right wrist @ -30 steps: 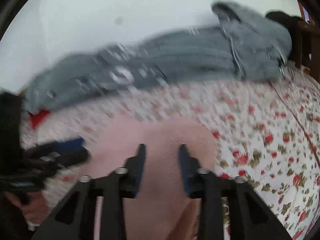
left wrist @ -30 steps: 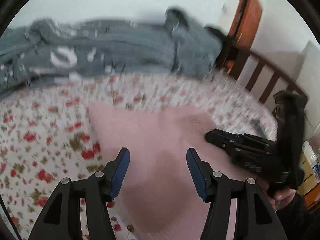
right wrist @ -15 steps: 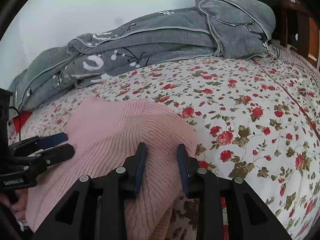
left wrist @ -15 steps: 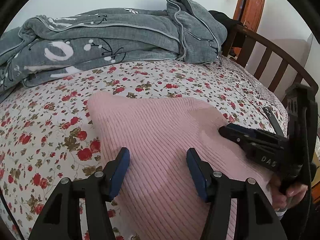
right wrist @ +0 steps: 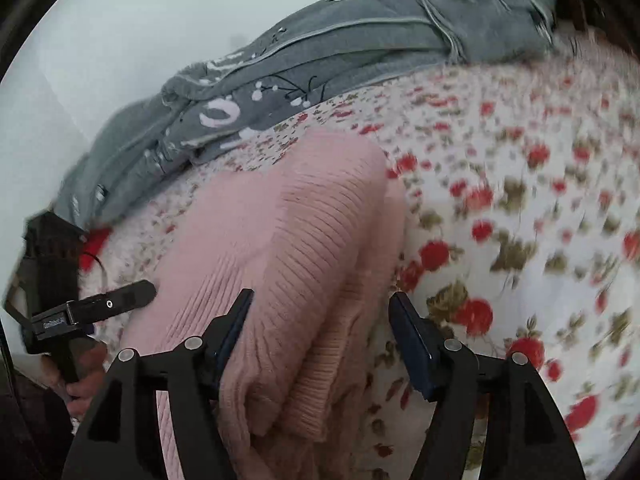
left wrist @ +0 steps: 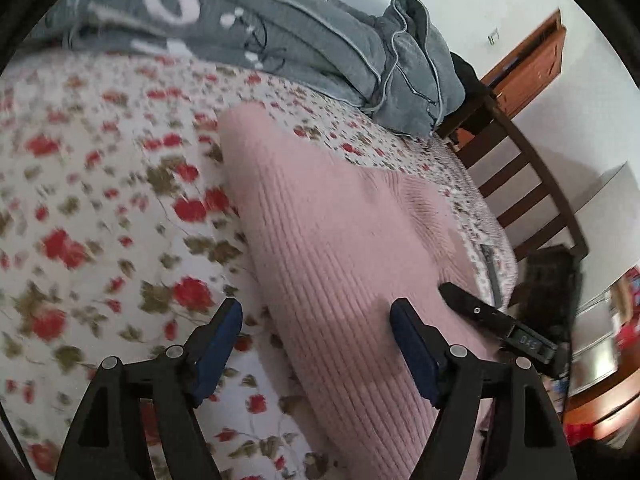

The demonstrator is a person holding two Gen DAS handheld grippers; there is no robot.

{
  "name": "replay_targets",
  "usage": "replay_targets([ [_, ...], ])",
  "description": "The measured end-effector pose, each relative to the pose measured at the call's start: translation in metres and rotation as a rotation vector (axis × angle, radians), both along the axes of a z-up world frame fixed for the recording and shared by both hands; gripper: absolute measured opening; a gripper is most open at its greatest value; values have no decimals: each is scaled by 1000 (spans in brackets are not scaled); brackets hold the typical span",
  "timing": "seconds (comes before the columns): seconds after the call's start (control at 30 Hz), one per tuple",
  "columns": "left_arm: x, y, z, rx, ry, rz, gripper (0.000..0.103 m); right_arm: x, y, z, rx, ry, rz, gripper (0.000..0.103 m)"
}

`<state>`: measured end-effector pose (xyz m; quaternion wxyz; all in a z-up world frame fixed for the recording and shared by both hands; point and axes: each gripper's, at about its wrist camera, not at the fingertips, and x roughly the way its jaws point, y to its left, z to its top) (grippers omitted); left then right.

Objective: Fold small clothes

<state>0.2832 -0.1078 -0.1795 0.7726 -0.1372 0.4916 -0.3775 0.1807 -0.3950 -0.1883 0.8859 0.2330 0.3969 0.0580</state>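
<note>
A pink ribbed knit garment (left wrist: 340,248) lies folded on the floral bedsheet (left wrist: 100,220). My left gripper (left wrist: 316,344) is open, its fingers astride the garment's left edge near the front. My right gripper (right wrist: 322,332) is open over the garment's (right wrist: 288,240) right side, where folded layers and a ribbed hem bunch up between the fingers. The right gripper also shows in the left wrist view (left wrist: 496,324), and the left gripper shows in the right wrist view (right wrist: 96,308), each at the garment's opposite side.
A grey patterned quilt (left wrist: 260,36) is heaped along the far side of the bed against the white wall. A dark wooden bed rail (left wrist: 532,184) and an orange-brown door (left wrist: 532,68) stand at the right.
My right gripper has opened wide from nearly closed. Both grippers have tilted and shifted toward the garment's outer edges; the views are now rotated and blurred.
</note>
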Motion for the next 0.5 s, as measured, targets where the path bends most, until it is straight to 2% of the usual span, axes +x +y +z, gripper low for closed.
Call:
replay_targets([
  [0.07, 3, -6, -5, -21, 28, -6, 75, -1, -7, -4, 50, -1, 1, 65],
  [0.13, 6, -18, -10, -21, 40, -3, 74, 4, -6, -3, 46, 7, 8, 65],
  [0.2, 7, -24, -10, -11, 38, 24, 61, 10, -2, -4, 49, 11, 23, 65],
  [0.23, 7, -24, -6, -16, 33, 40, 48, 12, -2, -5, 77, 10, 34, 56],
  [0.27, 8, -22, -1, -28, 19, 51, 41, 13, -4, -6, 118, 7, 41, 43],
  [0.3, 7, -19, 8, -43, 6, 45, 40, 13, -6, -4, 151, 2, 34, 40],
  [0.37, 7, -14, 24, -34, -31, 44, 38, 12, 1, 10, 121, -13, 11, 35],
  [0.43, 8, -3, 44, 12, -99, 76, 38, 15, 22, 30, 55, -59, 28, 33],
  [0.5, 17, 14, 61, 44, -137, 110, 38, 28, 41, 43, 76, -85, 54, 33],
])
